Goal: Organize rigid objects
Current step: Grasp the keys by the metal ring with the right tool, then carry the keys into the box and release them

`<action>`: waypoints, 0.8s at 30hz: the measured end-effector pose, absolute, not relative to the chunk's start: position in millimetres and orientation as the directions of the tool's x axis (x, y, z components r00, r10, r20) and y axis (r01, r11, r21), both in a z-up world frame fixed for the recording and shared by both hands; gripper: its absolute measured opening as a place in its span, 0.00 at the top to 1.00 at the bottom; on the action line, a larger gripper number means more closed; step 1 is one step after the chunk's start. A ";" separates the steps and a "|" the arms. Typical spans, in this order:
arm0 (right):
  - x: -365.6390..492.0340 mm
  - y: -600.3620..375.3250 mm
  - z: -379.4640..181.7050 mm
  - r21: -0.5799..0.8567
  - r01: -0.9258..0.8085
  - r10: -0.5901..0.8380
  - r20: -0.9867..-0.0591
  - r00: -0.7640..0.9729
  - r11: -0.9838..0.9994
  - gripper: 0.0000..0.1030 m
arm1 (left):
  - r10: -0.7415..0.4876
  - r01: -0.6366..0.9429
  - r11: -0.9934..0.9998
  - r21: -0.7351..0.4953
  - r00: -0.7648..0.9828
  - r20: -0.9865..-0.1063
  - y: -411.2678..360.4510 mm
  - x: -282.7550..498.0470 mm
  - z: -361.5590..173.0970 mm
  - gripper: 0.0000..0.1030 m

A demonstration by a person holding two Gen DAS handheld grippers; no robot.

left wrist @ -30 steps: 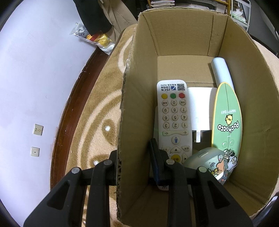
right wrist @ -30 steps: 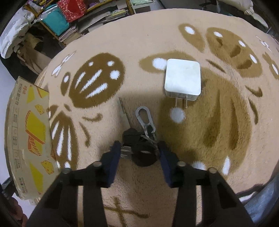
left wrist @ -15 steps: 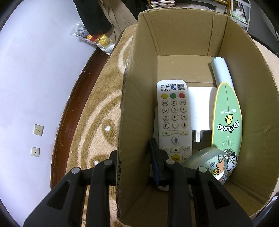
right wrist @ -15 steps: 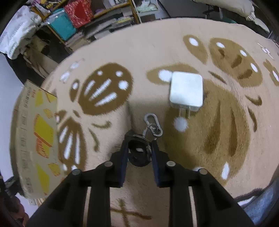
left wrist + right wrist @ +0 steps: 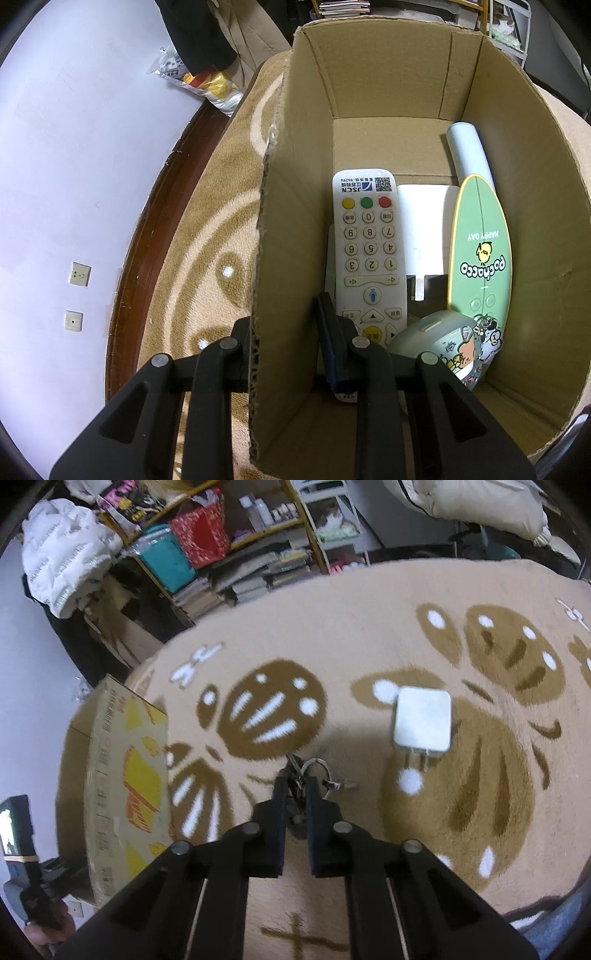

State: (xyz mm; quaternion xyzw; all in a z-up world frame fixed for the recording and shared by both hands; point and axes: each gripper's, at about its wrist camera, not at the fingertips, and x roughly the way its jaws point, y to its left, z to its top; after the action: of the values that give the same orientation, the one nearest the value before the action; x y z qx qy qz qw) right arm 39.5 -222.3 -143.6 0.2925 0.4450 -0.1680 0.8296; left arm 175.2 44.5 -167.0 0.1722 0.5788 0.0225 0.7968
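My right gripper [image 5: 296, 786] is shut on a bunch of keys [image 5: 312, 771] with a metal ring, lifted above the patterned rug. A white plug adapter [image 5: 423, 718] lies on the rug to the right. The cardboard box [image 5: 122, 775] stands at the left in the right wrist view. My left gripper [image 5: 286, 325] is shut on the left wall of the cardboard box [image 5: 284, 229], one finger inside and one outside. Inside lie a white remote control [image 5: 367, 243], a green surfboard-shaped item [image 5: 480, 254], a pale blue tube [image 5: 467, 151], a white adapter [image 5: 424, 229] and a grey rounded case [image 5: 441, 343].
A white wall [image 5: 66, 177] with sockets and a dark wooden skirting runs left of the box. Shelves [image 5: 229, 546] crammed with books, bags and boxes stand beyond the rug's far edge. A white padded jacket [image 5: 62, 557] hangs at the far left.
My right gripper closed on the keys and raised them off the rug, and its view tilted up toward the shelves. The left gripper and box stayed still.
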 end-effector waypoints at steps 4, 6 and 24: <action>45.4 -215.6 -135.7 0.358 0.509 -0.007 -0.812 0.583 0.783 0.93 | 0.236 0.164 0.939 0.301 0.330 -0.914 44.8 175.6 -166.7 0.76; 48.8 -210.4 -130.0 0.350 0.490 -0.013 -0.803 0.595 0.798 0.93 | 0.237 0.165 0.939 0.303 0.330 -0.914 45.0 175.9 -166.5 0.76; 59.3 -163.4 -49.1 0.371 0.280 0.032 -0.650 0.759 0.885 0.93 | 0.239 0.165 0.938 0.306 0.333 -0.912 43.8 175.1 -164.6 0.76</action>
State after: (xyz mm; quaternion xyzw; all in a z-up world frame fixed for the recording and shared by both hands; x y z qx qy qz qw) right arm 59.3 -163.4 -49.1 0.2295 0.3402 -0.0684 0.9094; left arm 175.1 43.8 -164.6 0.1749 0.5769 0.0232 0.7975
